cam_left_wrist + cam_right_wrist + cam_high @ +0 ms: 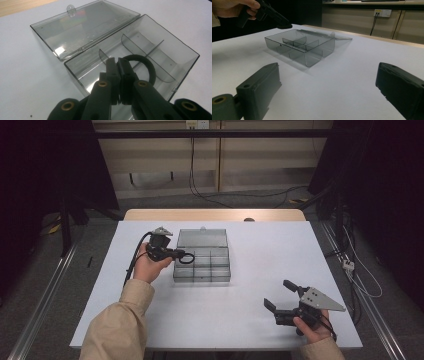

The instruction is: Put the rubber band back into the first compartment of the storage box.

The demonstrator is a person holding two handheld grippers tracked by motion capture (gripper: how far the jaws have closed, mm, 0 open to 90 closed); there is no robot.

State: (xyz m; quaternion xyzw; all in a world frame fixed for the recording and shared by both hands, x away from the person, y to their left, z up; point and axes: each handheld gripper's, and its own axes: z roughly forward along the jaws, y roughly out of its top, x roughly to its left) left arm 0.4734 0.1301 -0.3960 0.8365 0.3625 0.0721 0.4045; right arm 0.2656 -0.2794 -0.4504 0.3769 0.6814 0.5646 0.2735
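A white table (215, 315) stands in a dim room with a wood-panelled wall, trailing cables and dark curtains to either side.

The thing in hand is a small black ring (147, 67), a loop of what looks like rubber or elastic band, pinched at its near edge between the jaws of the left gripper (117, 65). The rest of the loop hangs free over a front compartment of the clear storage box (175, 47); in the high view it shows as a dark loop (187, 258) at the box's left side. It looks very light and probably pliant, so it should weigh nothing on the grip but may sag, swing or twist once lifted. Its round, smooth section could let it roll or slip out of flat pads, so a firm pinch across the band, as now, seems the best hold. It does not look breakable.

The box is smoky transparent plastic, with thin curved dividers and its lid (82, 27) folded flat open behind. It looks stiff but light, and a nudge from the jaws could slide it on the smooth tabletop; the thin walls and hinge could crack under a hard squeeze.

The right gripper (280, 300) rests well apart near the table's front right corner, its jaws spread wide with nothing between them.
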